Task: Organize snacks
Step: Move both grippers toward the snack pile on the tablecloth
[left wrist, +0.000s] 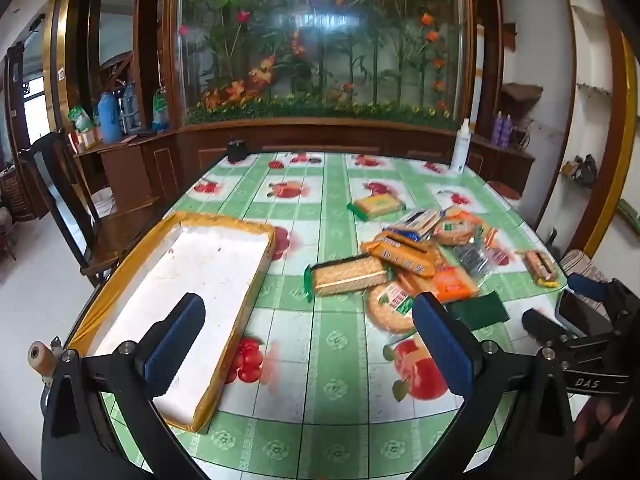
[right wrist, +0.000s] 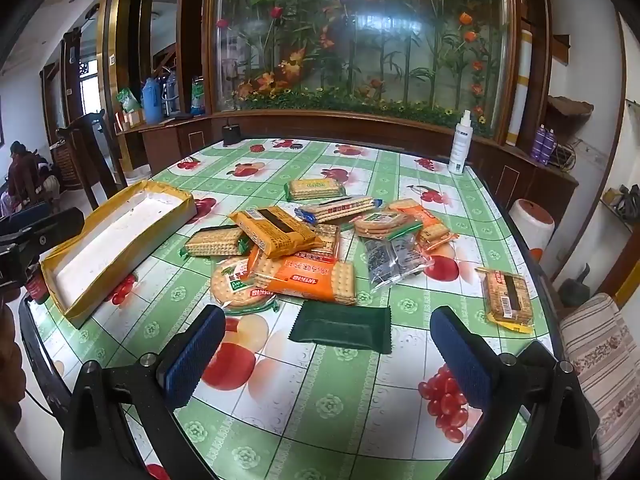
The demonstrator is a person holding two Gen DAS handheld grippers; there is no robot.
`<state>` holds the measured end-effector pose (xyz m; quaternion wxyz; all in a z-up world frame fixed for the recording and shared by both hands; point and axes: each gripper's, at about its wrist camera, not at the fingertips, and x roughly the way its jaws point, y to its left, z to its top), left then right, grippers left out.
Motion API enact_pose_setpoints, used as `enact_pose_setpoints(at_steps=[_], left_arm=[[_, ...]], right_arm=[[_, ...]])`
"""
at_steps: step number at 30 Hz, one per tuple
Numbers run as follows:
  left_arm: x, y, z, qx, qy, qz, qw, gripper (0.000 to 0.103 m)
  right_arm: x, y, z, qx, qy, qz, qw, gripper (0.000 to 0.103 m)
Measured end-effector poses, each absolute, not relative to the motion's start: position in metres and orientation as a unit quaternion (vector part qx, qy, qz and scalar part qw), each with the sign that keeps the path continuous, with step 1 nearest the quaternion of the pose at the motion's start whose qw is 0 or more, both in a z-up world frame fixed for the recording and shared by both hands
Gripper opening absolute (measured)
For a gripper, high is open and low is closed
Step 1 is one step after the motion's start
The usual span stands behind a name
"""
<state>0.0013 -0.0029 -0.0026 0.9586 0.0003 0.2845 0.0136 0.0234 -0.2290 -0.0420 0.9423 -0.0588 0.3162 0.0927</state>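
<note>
1. The left gripper (left wrist: 308, 344) hangs above the near edge of the table (left wrist: 320, 420), tilted downward, its 2 blue pads spread wide with nothing between them.
2. The right gripper (right wrist: 328, 356) is likewise tilted down over the near side of the table, jaws wide apart and empty; it also shows at the right edge of the left wrist view.
3. A shallow yellow-rimmed tray (left wrist: 256, 280) with a bare white floor lies on the left part of the table, partly under the left gripper's left finger. No snack is in it.
4. The snacks sit in a loose pile near the table's middle, to the right of the tray and apart from it.
5. In the pile: an orange cracker packet (right wrist: 308, 280) resting over a round biscuit packet (right wrist: 236, 288), a yellow-brown packet (right wrist: 276, 232) stacked on top, a green-ended cracker packet (right wrist: 216, 242) on the tray side, and a clear packet with dark print (right wrist: 394, 258) on the right.
6. A dark green packet (right wrist: 342, 326) lies alone nearest the right gripper, just ahead of the gap between its fingers.
7. Another cracker packet (right wrist: 316, 189) lies behind the pile, and a yellow packet (right wrist: 508, 296) lies well apart by the right edge.
8. A white spray bottle (right wrist: 460, 144) stands upright at the far right corner.
</note>
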Motion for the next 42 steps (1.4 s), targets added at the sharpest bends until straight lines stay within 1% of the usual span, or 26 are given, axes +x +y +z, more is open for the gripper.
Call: enact_pose_setpoints(at_steps=[2, 6, 13, 18, 22, 26, 31, 34, 36, 42], left_arm=[[0.009, -0.002, -0.01, -0.009, 0.307, -0.002, 0.952, 0.103], [0.013, 0.012, -0.013, -0.036, 0.318, -0.012, 0.947, 0.103], [0.015, 0.009, -0.019, -0.024, 0.32, -0.001, 0.947, 0.103], [0.024, 0.004, -0.034, -0.002, 0.333, -0.008, 0.943, 0.103], [0.04, -0.007, -0.058, 0.027, 0.368, -0.043, 0.929, 0.103], [0.064, -0.015, -0.076, 0.046, 0.402, -0.082, 0.911, 0.103], [0.104, -0.014, -0.082, 0.062, 0.44, -0.179, 0.878, 0.103], [0.125, -0.011, -0.084, 0.084, 0.459, -0.195, 0.863, 0.103], [0.13, -0.01, -0.08, 0.11, 0.453, -0.186, 0.865, 0.103], [0.117, -0.018, -0.06, 0.17, 0.398, -0.157, 0.888, 0.103]], right_arm=[[0.023, -0.229, -0.043, -0.059, 0.319, 0.093, 0.942, 0.103], [0.018, -0.228, -0.044, -0.061, 0.32, 0.095, 0.941, 0.103], [0.028, -0.241, -0.053, -0.06, 0.333, 0.089, 0.937, 0.103], [0.032, -0.243, -0.065, -0.066, 0.343, 0.092, 0.932, 0.103], [0.045, -0.244, -0.076, -0.065, 0.361, 0.109, 0.924, 0.103], [0.065, -0.241, -0.087, -0.091, 0.375, 0.126, 0.914, 0.103], [0.092, -0.244, -0.094, -0.108, 0.397, 0.171, 0.895, 0.103], [0.1, -0.244, -0.094, -0.125, 0.407, 0.202, 0.882, 0.103], [0.103, -0.245, -0.094, -0.138, 0.407, 0.212, 0.878, 0.103], [0.106, -0.249, -0.092, -0.146, 0.408, 0.216, 0.875, 0.103]])
